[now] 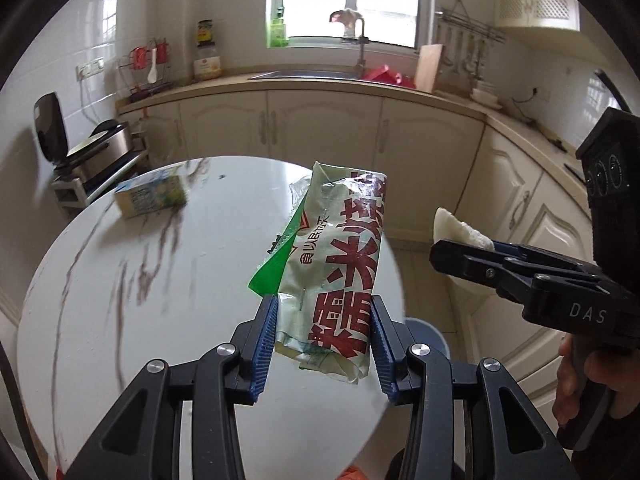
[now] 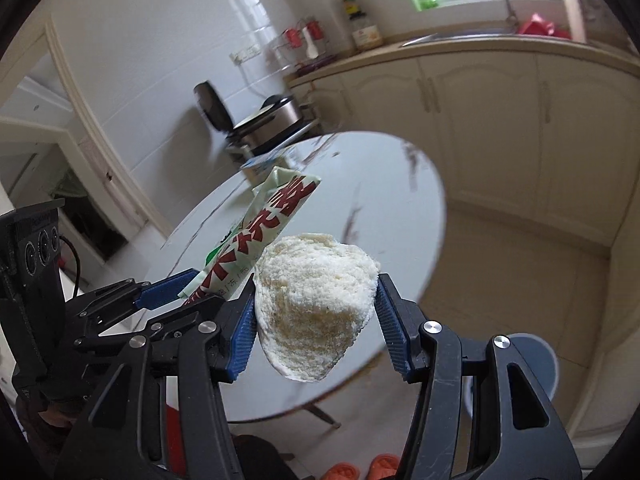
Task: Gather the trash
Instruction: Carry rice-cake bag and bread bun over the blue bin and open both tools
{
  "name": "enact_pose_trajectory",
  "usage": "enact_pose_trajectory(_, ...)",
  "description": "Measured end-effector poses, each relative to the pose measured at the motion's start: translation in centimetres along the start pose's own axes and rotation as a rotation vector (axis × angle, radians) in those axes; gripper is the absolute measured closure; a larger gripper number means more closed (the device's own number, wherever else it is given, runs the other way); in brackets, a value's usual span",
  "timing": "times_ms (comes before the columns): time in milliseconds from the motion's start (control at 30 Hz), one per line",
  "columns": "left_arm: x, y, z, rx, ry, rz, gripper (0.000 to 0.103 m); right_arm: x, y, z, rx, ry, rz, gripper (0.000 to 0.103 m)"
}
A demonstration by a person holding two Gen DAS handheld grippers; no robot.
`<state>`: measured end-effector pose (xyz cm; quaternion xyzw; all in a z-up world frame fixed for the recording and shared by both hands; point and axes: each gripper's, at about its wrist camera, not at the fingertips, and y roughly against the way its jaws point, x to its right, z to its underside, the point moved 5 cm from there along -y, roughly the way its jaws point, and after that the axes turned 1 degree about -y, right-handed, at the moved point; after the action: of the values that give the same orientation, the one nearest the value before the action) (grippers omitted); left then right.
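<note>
The left gripper (image 1: 323,340) clamps the light, crinkly green-and-red plastic wrapper (image 1: 336,264) low; the right gripper (image 2: 316,320) pinches the soft, crumbly white bread piece (image 2: 316,304) at mid-body.

The left wrist view was taken from close behind the left gripper (image 1: 322,328), looking forward and slightly down over the round table (image 1: 120,300) towards the sink counter (image 1: 320,84) and window (image 1: 348,0). The right wrist view was set equally close behind the right gripper (image 2: 316,316), tilted and apparently turned more leftward. The table, the carton (image 1: 152,196), the counter and each other's gripper were shared by both views.
</note>
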<state>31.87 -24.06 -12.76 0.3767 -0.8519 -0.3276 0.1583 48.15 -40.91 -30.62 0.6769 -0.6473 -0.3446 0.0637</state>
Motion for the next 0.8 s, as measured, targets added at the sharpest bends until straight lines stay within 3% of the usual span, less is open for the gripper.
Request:
enact_pose_trajectory(167, 8.0, -6.2, -3.1, -0.041, -0.104, 0.103, 0.063, 10.1, 5.2, 0.3, 0.080, -0.127, 0.178, 0.050)
enact_pose_trajectory(367, 14.4, -15.0, -3.3, -0.169, -0.171, 0.196, 0.063, 19.4, 4.7, 3.7, 0.028, -0.270, 0.300, 0.050)
enact_pose_trajectory(600, 16.9, -25.3, -2.4, -0.321, -0.207, 0.207, 0.061, 25.4, 1.2, 7.6, -0.055, -0.370, 0.355, 0.050)
enact_pose_trajectory(800, 17.8, -29.8, -2.8, -0.337, -0.248, 0.213, 0.054, 28.2, -1.2, 9.8, -0.100, -0.419, 0.365, 0.050)
